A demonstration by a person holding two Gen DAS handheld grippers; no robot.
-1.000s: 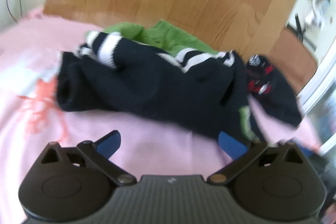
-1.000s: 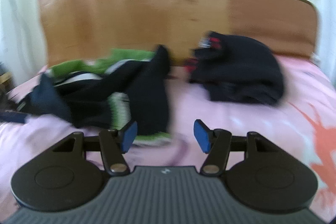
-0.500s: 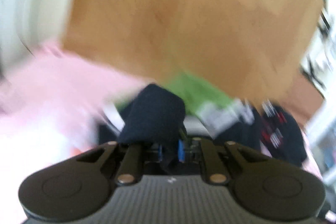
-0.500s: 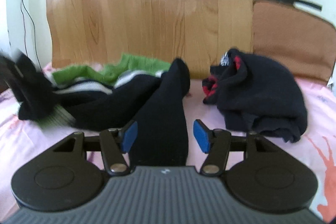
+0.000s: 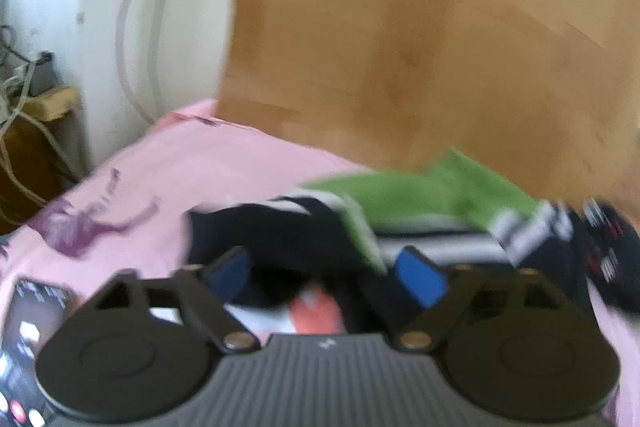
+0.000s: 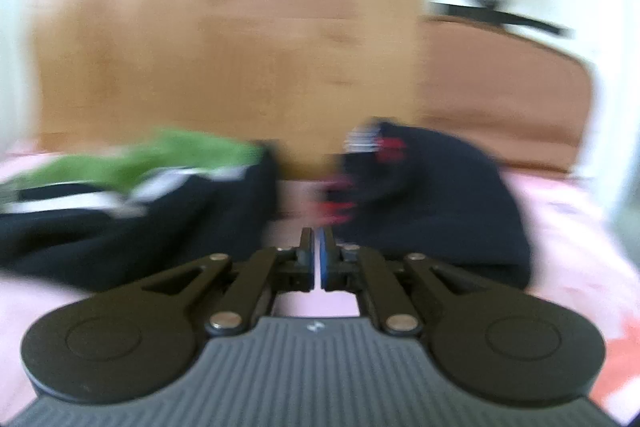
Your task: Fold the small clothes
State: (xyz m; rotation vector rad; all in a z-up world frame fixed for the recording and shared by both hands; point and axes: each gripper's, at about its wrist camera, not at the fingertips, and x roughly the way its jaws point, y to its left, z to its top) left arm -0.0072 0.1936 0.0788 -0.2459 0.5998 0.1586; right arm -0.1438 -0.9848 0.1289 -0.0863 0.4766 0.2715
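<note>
The left gripper (image 5: 326, 277) fingers are opening wide, empty, over the dark striped garment (image 5: 280, 235) on the pink bed (image 5: 168, 167). The right gripper (image 6: 317, 259) fingers are closed together, empty, level, pointing between two clothing piles.

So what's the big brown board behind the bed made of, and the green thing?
The brown board looks like wood or wood-look laminate: plank seams, faint sheen. The green garment seems soft, matte fabric, crumpled among dark clothes; blur hides its weave.

2 clothing heaps: 1 black/green striped pile (image 6: 132, 211) left of frame, 1 black-red garment (image 6: 436, 203) right; 1 phone (image 5: 28, 339) lower left
</note>
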